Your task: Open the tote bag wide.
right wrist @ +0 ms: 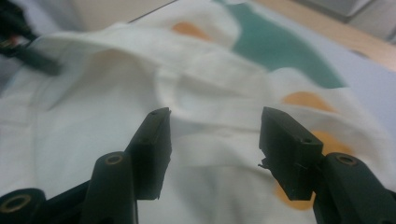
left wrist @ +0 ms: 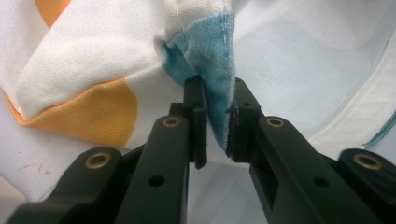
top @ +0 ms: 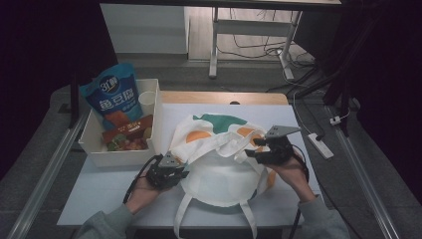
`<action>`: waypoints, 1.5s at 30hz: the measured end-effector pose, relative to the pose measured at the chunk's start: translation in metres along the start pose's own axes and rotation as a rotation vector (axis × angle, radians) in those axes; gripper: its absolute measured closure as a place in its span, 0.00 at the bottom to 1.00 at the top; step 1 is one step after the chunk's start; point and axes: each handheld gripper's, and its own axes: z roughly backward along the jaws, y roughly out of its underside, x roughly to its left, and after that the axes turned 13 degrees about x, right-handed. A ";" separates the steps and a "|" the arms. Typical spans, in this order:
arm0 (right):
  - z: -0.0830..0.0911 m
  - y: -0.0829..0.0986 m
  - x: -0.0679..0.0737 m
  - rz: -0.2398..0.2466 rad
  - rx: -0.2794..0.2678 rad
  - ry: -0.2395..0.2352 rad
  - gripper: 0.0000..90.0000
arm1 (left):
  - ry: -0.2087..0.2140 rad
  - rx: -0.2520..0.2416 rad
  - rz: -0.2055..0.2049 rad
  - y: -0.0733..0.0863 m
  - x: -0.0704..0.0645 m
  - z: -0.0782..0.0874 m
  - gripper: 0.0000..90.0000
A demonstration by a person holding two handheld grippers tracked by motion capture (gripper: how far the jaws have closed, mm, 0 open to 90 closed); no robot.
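Tote bag (top: 224, 169), white with orange and teal patches, lay crumpled in the middle of the table (top: 99, 194), its mouth spread open toward the person and two straps trailing off the near edge. Left gripper (top: 171, 167) sat at the bag's left rim; in the left gripper view its jaws were nearly closed and pinched a teal-edged fold of the fabric (left wrist: 212, 70) between the pads. Right gripper (top: 256, 149) was at the bag's right side, over the rim near an orange patch. In the right gripper view its jaws stood wide apart with white cloth (right wrist: 210, 93) lying beyond and between them, nothing clamped; touching or not, couldn't tell. White bin (top: 94, 149) sat just left of the bag at the table's left, with a blue snack pouch (top: 114, 94), a red packet (top: 127, 132) and a paper cup (top: 148, 102) inside.
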 end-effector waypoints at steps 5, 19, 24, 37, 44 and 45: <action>-0.008 0.006 0.031 0.056 0.018 -0.057 0.48 | -0.010 -0.013 0.003 0.001 -0.001 0.002 0.81; -0.017 0.022 0.096 0.174 0.077 -0.227 0.46 | -0.103 -0.151 -0.017 -0.016 -0.012 0.053 0.54; -0.027 0.021 0.108 0.206 0.111 -0.258 0.45 | -0.109 -0.102 -0.054 -0.050 -0.011 0.037 0.51; -0.029 0.023 0.109 0.199 0.121 -0.269 0.44 | -0.090 0.040 -0.102 -0.116 -0.001 -0.014 0.47; -0.033 0.023 0.115 0.220 0.150 -0.280 0.41 | -0.092 0.104 -0.100 -0.117 0.007 -0.032 0.56; -0.034 0.024 0.117 0.225 0.157 -0.279 0.40 | -0.101 0.114 -0.097 -0.117 0.007 -0.033 0.61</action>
